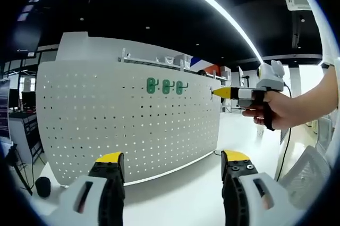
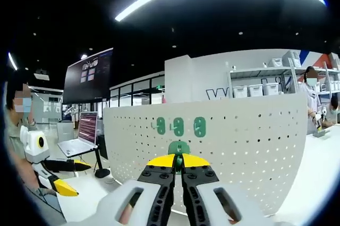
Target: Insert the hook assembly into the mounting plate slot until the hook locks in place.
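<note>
A white perforated mounting plate [image 1: 133, 130] stands upright on the table, with three green hooks [image 1: 166, 86] side by side in its upper holes. My left gripper [image 1: 172, 157] is open and holds nothing, a good way in front of the plate. A hand holds my right gripper [image 1: 222, 92] near the plate's right edge, level with the hooks. In the right gripper view the mounting plate [image 2: 239, 141] carries the same three green hooks [image 2: 178, 126]. Below them, my right gripper [image 2: 178, 160] is shut on a fourth green hook [image 2: 179, 148], a little short of the plate.
The white table [image 1: 186, 189] runs under and beside the plate. A black round object [image 1: 42, 186] lies at its left end. My left gripper [image 2: 64, 187] shows at lower left. Behind stand a laptop [image 2: 79, 143], a big screen [image 2: 89, 76], shelves with bins [image 2: 260, 85] and a person [image 2: 311, 95].
</note>
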{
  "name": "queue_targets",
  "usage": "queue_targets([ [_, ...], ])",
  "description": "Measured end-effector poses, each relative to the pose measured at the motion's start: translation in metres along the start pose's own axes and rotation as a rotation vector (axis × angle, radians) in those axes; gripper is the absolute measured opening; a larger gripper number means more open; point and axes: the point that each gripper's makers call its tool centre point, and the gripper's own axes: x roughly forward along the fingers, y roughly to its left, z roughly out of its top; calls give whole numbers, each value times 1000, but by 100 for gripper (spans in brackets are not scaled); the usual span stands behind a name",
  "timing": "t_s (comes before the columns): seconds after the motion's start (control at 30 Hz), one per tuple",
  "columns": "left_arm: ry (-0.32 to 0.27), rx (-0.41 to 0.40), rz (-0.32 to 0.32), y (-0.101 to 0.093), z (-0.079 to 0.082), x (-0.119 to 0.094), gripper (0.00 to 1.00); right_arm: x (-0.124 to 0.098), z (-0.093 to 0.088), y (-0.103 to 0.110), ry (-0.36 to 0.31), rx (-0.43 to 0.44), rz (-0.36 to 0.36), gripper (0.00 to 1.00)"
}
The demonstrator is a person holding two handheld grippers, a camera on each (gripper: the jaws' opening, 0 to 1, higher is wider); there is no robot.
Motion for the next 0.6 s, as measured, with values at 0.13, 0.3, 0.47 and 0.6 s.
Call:
queue_targets([
  [0.13,26,-11,-5,-2,-10,-1,76,3,5,-15,-17,6,-46,1],
  [0.3,23,-14,-9,-3,-9,-1,75,8,11,-27,-29,-9,-77,1],
  [0.47,27,-7,-18,-5,-8,1,75,16,16,-37,-34,-49,-110,1],
  [0.6,28,-9,-16,-5,-8,1,75,23,19,-48,-37,-44,-128,1],
])
